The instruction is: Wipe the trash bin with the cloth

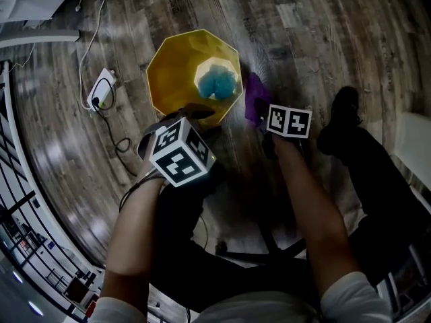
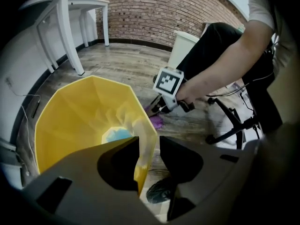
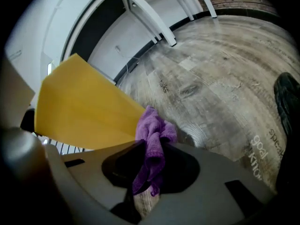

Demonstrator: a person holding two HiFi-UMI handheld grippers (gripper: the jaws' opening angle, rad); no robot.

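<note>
A yellow faceted trash bin [image 1: 175, 66] stands on the wood floor with a light blue crumpled thing [image 1: 219, 83] at its bottom. My left gripper [image 2: 149, 158] straddles the bin's near rim [image 2: 145, 135]; the wall sits between the jaws with a slight gap on the right side, so the gripper is open. My right gripper [image 3: 151, 165] is shut on a purple cloth [image 3: 152, 144], which hangs bunched beside the bin's outer wall [image 3: 84, 111]. In the head view the cloth [image 1: 254, 98] lies at the bin's right side, just ahead of the right gripper [image 1: 266, 128].
A white power strip with a black cable [image 1: 101, 89] lies on the floor left of the bin. White table legs [image 2: 70, 36] stand behind it. A white bin [image 2: 185, 48] and a black chair base [image 2: 234, 121] are at the right. The person's shoe [image 1: 345, 106] rests nearby.
</note>
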